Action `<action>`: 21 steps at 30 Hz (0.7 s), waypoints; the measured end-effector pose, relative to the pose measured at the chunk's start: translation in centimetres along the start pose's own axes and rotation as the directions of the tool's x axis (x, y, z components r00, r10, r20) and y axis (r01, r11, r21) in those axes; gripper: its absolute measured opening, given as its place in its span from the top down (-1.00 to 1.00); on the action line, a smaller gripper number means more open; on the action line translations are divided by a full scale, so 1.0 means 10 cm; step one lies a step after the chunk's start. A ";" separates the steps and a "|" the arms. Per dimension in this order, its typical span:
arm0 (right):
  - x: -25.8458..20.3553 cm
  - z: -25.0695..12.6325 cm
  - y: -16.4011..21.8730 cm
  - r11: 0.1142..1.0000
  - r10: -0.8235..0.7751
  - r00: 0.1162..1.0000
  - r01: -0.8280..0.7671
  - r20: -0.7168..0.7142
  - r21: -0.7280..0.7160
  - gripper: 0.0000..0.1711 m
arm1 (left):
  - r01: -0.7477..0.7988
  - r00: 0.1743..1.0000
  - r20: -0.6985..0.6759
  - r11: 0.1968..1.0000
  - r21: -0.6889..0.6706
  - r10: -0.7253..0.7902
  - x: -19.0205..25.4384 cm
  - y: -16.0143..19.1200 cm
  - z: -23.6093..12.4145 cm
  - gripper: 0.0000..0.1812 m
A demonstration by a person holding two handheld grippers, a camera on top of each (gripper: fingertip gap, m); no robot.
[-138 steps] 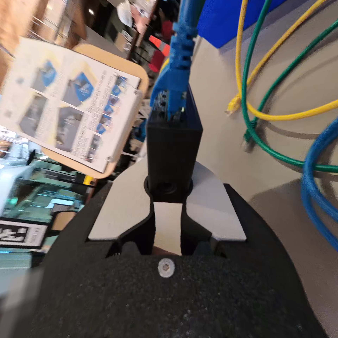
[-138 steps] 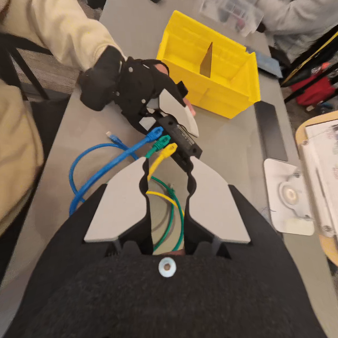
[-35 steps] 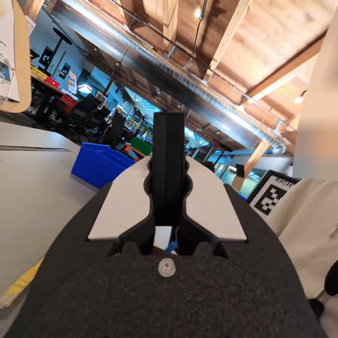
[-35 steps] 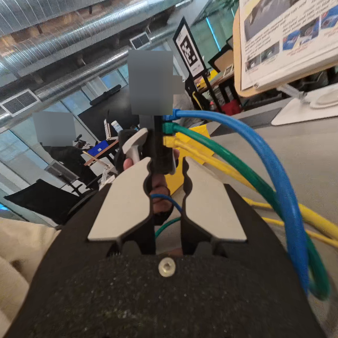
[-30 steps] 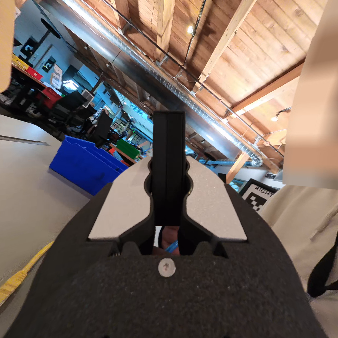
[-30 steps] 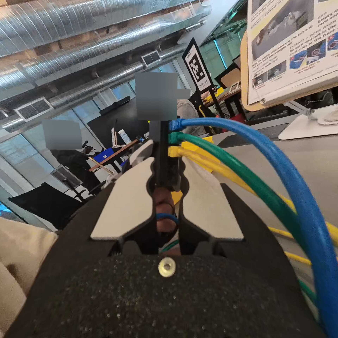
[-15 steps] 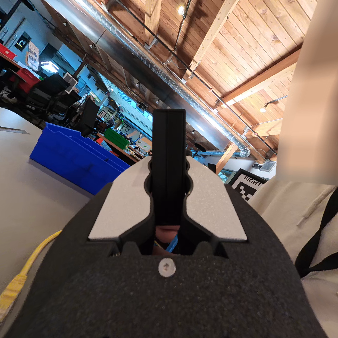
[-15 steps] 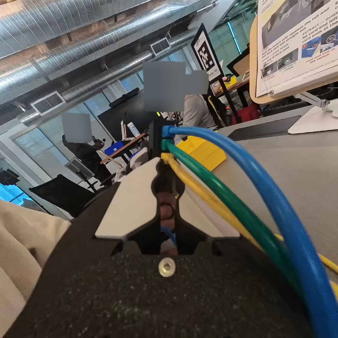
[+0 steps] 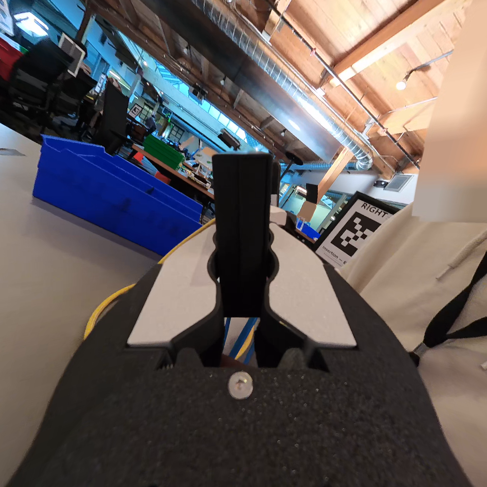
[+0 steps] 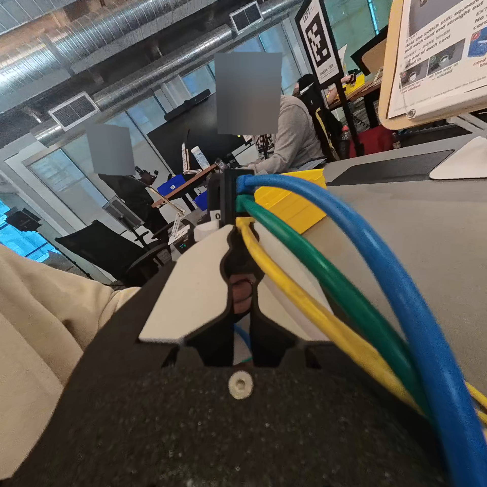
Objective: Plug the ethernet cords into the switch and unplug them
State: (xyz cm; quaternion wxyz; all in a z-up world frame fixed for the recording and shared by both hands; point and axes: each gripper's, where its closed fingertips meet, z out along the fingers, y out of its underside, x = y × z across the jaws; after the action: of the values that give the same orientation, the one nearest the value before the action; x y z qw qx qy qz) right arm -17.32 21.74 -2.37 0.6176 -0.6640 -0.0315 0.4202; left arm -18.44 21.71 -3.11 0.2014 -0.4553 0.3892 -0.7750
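My left gripper (image 9: pixel 242 232) is shut on the black switch (image 9: pixel 241 210) and holds it upright off the grey table (image 9: pixel 39 263). In the right wrist view the switch (image 10: pixel 228 195) stands edge-on with the blue cord (image 10: pixel 342 210), the green cord (image 10: pixel 303 242) and the yellow cord (image 10: pixel 290 292) plugged into its right side, stacked top to bottom. My right gripper (image 10: pixel 242 228) has its jaws closed to a narrow gap, its tips on the yellow plug (image 10: pixel 242 222). The cords cover much of its right finger. The yellow cord (image 9: pixel 105 305) also loops on the table.
A blue bin (image 9: pixel 105 184) stands on the table at the left, and a yellow bin (image 10: pixel 290 200) behind the switch. A black-and-white marker placard (image 9: pixel 353 232), an instruction board (image 10: pixel 434 52) on a white base (image 10: pixel 463 163), a dark mat (image 10: pixel 395 166) and a cream sleeve (image 10: pixel 39 303) surround them.
My right gripper has moved in to the switch and its jaws have closed from wide open onto the yellow plug. The left gripper still holds the switch and has turned it.
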 end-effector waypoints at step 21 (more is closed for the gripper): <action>0.01 -0.01 -0.12 0.994 -0.091 0.995 0.093 0.041 -0.058 0.87 | -0.041 0.999 0.006 0.979 -0.200 0.043 0.04 0.29 0.09 0.68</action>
State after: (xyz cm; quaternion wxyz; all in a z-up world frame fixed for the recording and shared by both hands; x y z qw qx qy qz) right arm -16.65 22.02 -1.37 0.6156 -0.6720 -0.0863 0.4026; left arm -17.96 19.32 -4.92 0.1731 -0.4688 0.4736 -0.7252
